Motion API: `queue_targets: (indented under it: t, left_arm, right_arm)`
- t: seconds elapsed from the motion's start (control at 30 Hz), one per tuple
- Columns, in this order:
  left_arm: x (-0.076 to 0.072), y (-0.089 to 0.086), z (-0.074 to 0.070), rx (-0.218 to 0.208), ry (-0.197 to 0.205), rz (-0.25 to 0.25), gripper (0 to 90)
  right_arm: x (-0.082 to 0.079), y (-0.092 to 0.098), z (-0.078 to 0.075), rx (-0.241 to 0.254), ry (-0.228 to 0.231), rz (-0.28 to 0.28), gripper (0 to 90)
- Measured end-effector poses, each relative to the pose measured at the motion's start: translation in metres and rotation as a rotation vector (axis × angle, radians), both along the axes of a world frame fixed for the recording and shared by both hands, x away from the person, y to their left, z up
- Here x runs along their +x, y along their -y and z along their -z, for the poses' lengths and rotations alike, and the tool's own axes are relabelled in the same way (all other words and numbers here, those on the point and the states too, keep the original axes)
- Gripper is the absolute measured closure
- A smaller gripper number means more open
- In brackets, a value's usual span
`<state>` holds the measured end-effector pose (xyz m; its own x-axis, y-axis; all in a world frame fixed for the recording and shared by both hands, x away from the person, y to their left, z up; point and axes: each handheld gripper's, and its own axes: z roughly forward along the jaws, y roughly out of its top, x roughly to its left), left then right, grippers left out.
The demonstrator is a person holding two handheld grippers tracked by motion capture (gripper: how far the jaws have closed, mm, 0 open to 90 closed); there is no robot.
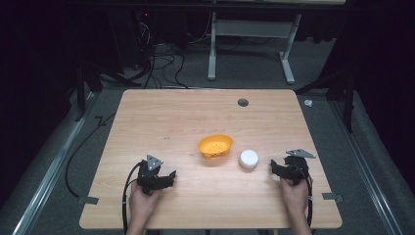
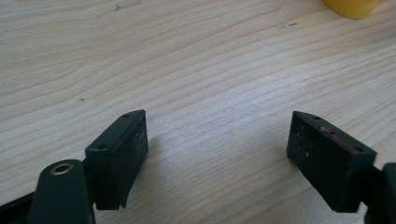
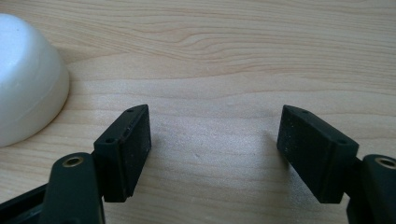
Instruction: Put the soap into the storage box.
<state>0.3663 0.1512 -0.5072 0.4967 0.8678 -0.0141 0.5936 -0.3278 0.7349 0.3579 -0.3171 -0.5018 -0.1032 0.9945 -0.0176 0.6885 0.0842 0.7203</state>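
Note:
An orange bowl (image 1: 215,146) sits upright near the middle of the wooden table (image 1: 195,112). Just right of it stands a white domed object (image 1: 248,159). My left gripper (image 1: 170,176) rests low over the table at the front left and points toward the bowl. Its jaws stand open over bare wood (image 2: 217,126), with the bowl's yellow-orange edge (image 2: 350,7) far ahead at the top right. My right gripper (image 1: 274,166) lies at the front right, close to the white object. It is open too (image 3: 215,121), nothing lies between its jaws, and the white object (image 3: 23,79) is off to the left of them.
A small round hole (image 1: 242,103) marks the table's far side. Tape strips (image 1: 88,199) stick out at the front corners. Cables and a white frame (image 1: 288,54) stand on the floor behind the table. The table's near edge lies just behind both hands.

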Motion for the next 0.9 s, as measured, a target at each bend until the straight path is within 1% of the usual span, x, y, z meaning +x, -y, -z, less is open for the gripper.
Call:
queue_targets:
  t: [0.9]
  left_arm:
    - [-0.0006, -0.0001, -0.0001, -0.002, 0.0, -0.001, 21.2]
  right_arm:
    - [-0.0002, -0.0005, 0.0002, 0.004, 0.002, -0.024, 25.8]
